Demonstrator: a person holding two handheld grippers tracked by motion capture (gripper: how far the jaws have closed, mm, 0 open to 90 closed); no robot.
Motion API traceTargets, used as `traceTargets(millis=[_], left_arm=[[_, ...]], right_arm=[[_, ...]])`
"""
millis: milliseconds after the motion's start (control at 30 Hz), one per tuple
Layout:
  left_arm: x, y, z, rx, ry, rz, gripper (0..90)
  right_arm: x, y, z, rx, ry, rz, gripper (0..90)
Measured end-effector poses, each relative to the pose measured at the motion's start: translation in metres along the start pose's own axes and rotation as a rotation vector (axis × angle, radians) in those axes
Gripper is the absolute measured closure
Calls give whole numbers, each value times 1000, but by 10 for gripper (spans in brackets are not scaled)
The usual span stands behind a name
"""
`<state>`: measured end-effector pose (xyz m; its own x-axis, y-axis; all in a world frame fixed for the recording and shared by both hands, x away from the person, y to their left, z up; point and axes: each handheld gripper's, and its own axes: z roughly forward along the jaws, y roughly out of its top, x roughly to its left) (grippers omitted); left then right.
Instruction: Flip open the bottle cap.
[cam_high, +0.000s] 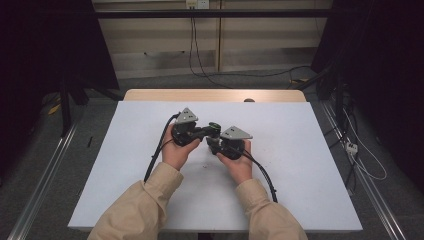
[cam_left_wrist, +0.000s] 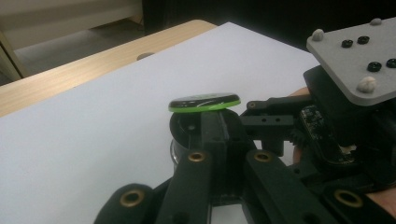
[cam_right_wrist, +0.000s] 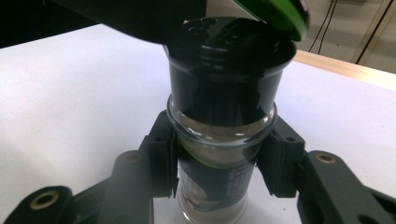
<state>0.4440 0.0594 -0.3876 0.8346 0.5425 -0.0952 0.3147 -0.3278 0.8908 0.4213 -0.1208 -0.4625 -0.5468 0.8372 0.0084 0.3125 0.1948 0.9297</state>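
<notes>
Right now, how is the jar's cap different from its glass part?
The cap is black and solid; the glass is see-through, showing brown powder. The cap's green-rimmed lid is flipped open. The left gripper holds the cap; the right gripper holds the glass. Both are round.

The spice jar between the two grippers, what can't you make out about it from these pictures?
- spice jar: label print blurred in the right gripper view, base cut off by the bottom edge.
- Jar body: hidden in the high view by both hands and the right gripper.
- green-rimmed lid: hinge hidden behind the left gripper.
</notes>
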Motion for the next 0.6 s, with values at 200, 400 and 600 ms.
traceTargets(millis=[200,400,600], left_arm=[[0,1,0,1,-1,-2,900],[0,2,0,1,-2,-4,900],[1,4,0,3,1,-1,900]], right_arm=[[0,0,0,0,0,1,534],[0,0,0,1,-1,1,534],[0,0,0,0,-1,1,534]])
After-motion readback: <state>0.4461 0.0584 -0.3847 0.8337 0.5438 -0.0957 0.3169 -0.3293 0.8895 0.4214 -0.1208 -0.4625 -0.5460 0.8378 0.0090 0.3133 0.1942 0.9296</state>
